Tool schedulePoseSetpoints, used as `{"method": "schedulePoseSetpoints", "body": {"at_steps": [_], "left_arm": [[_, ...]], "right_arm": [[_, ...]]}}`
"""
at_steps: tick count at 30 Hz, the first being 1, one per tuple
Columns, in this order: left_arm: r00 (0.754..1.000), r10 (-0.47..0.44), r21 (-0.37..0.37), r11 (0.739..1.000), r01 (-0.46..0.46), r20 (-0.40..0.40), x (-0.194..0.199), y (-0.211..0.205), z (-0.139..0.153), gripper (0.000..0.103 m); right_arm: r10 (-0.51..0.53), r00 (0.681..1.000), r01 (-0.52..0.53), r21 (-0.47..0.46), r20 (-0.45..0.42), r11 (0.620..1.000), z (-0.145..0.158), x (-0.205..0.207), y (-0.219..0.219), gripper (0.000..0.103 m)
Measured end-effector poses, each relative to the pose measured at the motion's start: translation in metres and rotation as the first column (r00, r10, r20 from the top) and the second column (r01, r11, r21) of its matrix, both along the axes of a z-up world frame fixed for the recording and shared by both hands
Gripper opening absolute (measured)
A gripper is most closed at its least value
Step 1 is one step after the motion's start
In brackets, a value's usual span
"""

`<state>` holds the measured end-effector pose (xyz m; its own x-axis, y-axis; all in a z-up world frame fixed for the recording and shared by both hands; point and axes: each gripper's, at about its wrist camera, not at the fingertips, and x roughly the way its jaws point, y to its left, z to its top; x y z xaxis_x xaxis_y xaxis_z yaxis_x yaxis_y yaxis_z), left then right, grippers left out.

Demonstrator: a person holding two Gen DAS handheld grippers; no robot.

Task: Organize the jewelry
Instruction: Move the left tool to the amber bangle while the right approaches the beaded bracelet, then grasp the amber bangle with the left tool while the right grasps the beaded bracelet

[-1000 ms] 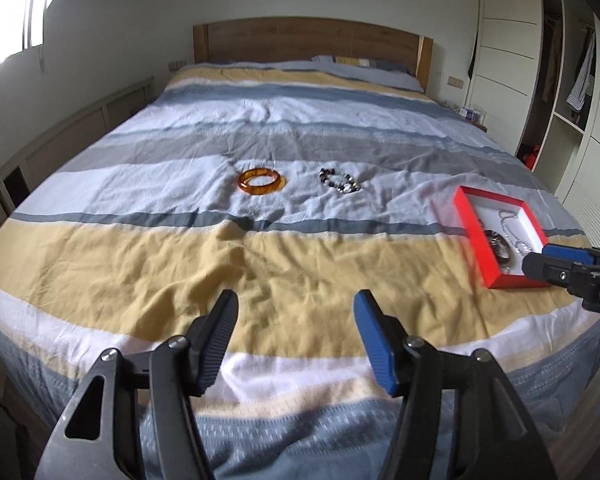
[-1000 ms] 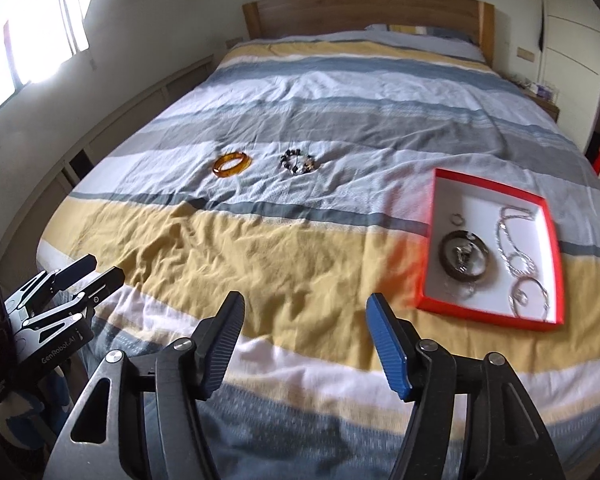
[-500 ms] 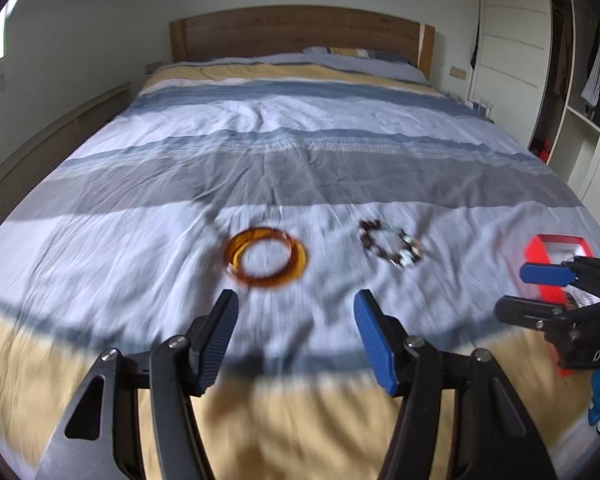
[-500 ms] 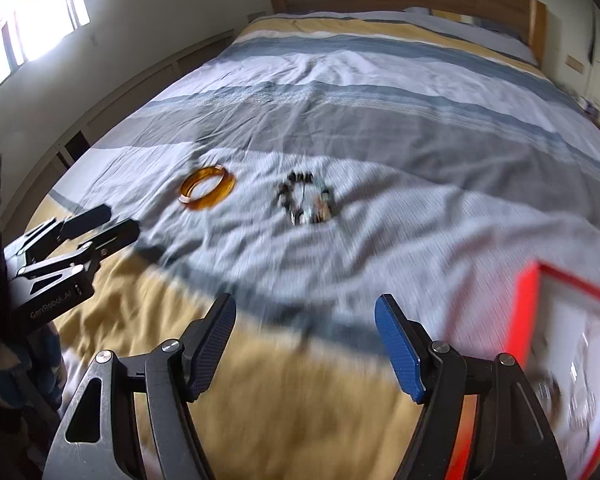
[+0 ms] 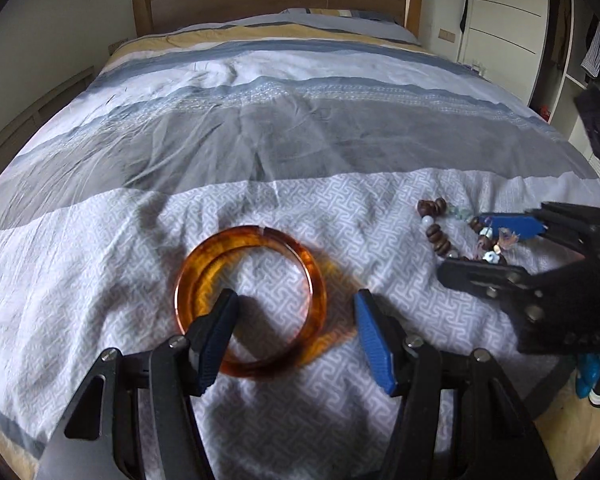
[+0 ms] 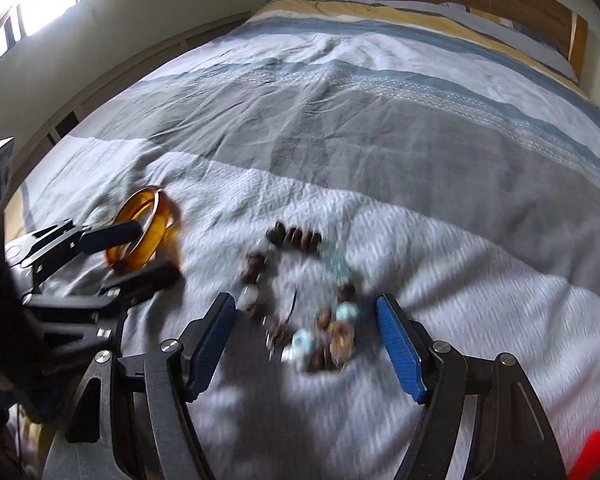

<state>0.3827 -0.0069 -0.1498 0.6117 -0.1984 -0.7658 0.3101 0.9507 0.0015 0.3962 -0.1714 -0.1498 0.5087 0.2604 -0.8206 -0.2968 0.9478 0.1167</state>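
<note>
An amber bangle (image 5: 244, 240) lies flat on the white patterned stripe of the bed cover. My left gripper (image 5: 296, 298) is open low over it, the left finger inside the ring and the right finger outside, so the bangle's right rim sits between them untouched. To the right lies a bracelet of brown and pale beads (image 5: 436, 236). My right gripper (image 6: 305, 302) is open around that beaded bracelet (image 6: 296, 236), which shows blurred between its fingers. In the right wrist view the left gripper (image 6: 156, 252) straddles the bangle (image 6: 156, 220).
The striped bed cover (image 5: 300, 140) runs back to a wooden headboard (image 5: 276, 4). A white wardrobe (image 5: 500, 16) stands at the right and a window (image 6: 40, 4) at the left. A corner of the red jewelry box (image 6: 596, 456) shows at the lower right.
Both grippers have come forward and down from the foot of the bed to the two bracelets. The red box has slipped almost out of both views.
</note>
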Motion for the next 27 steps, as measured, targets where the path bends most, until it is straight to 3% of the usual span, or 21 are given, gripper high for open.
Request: {"method": "schedulePoseSetpoints", "body": {"at_steps": [4,8,11,19,27], "left_arm": [[1.0,-0.013,0.01,1.0,0.013,0.006,-0.001,-0.004,-0.003,0.046],[0.999,-0.032,0.036,0.999,0.032,0.013,-0.008,-0.012,-0.002,0.021],[1.0,-0.023,0.015,1.0,0.023,-0.007,-0.016,-0.012,0.001,0.01],[0.998,0.037,-0.094,0.995,-0.041,-0.046,-0.068,-0.002,0.022,0.008],[0.999,0.037,-0.149,0.988,-0.04,-0.029,-0.137,-0.009,0.067,0.008]], "right_arm": [[-0.012,1.0,0.012,0.0,0.002,1.0,-0.005,0.007,0.0,0.051],[-0.043,0.999,0.044,0.044,-0.03,0.998,-0.006,-0.001,-0.013,0.019],[-0.066,0.996,0.07,0.085,-0.057,0.994,-0.006,-0.022,-0.023,0.016],[-0.077,0.996,0.082,0.143,-0.043,0.986,0.014,-0.096,-0.03,0.014],[-0.075,0.997,0.07,0.189,0.02,0.979,0.064,-0.178,-0.036,0.014]]}}
